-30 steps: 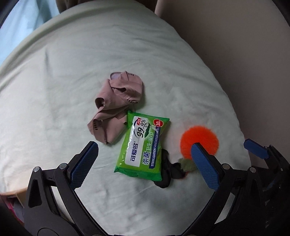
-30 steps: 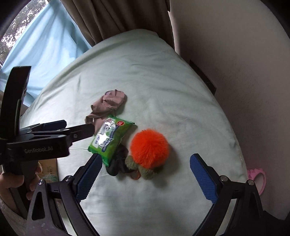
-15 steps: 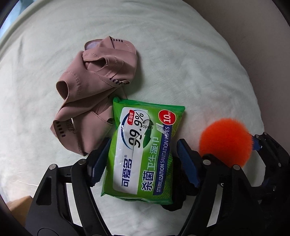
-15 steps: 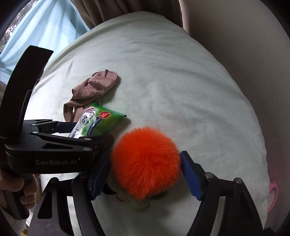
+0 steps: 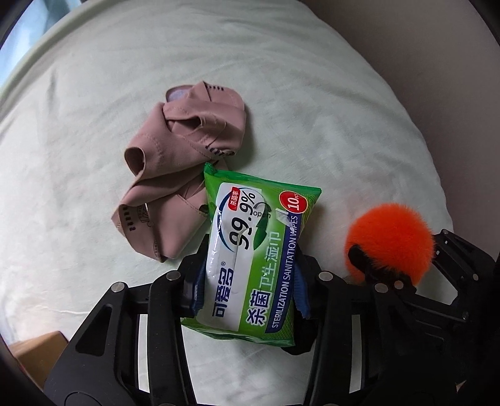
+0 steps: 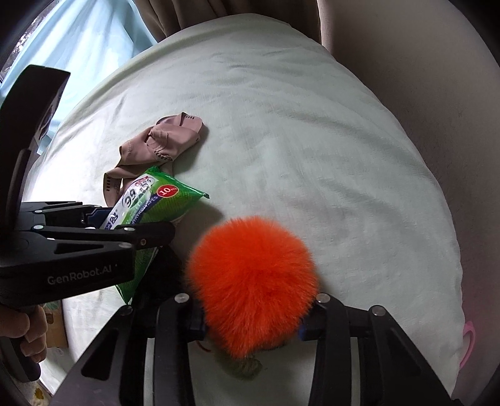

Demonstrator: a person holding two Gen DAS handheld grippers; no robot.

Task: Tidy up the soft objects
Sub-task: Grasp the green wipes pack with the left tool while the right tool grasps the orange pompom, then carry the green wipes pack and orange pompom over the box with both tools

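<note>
My left gripper (image 5: 250, 281) is shut on a green pack of sanitation wipes (image 5: 256, 250), its blue pads pressing both long sides. The pack also shows in the right wrist view (image 6: 150, 203). My right gripper (image 6: 253, 321) is shut on a fluffy orange pom-pom (image 6: 253, 281), which also shows at the right of the left wrist view (image 5: 390, 240). A crumpled pink-brown garment (image 5: 184, 175) lies on the pale green bed (image 5: 312, 93) just beyond the wipes. A dark item under the wipes is mostly hidden.
A beige wall (image 6: 437, 78) runs along the bed's right side. Curtains (image 6: 162, 18) and a blue window area (image 6: 78, 47) are at the far left. A pink object (image 6: 468, 340) sits off the bed's right edge. A cardboard box (image 5: 40, 353) is at lower left.
Both grippers moved down onto the bed and shut, the left on the wipes pack and the right on the orange pom-pom. Both were open a second ago.
</note>
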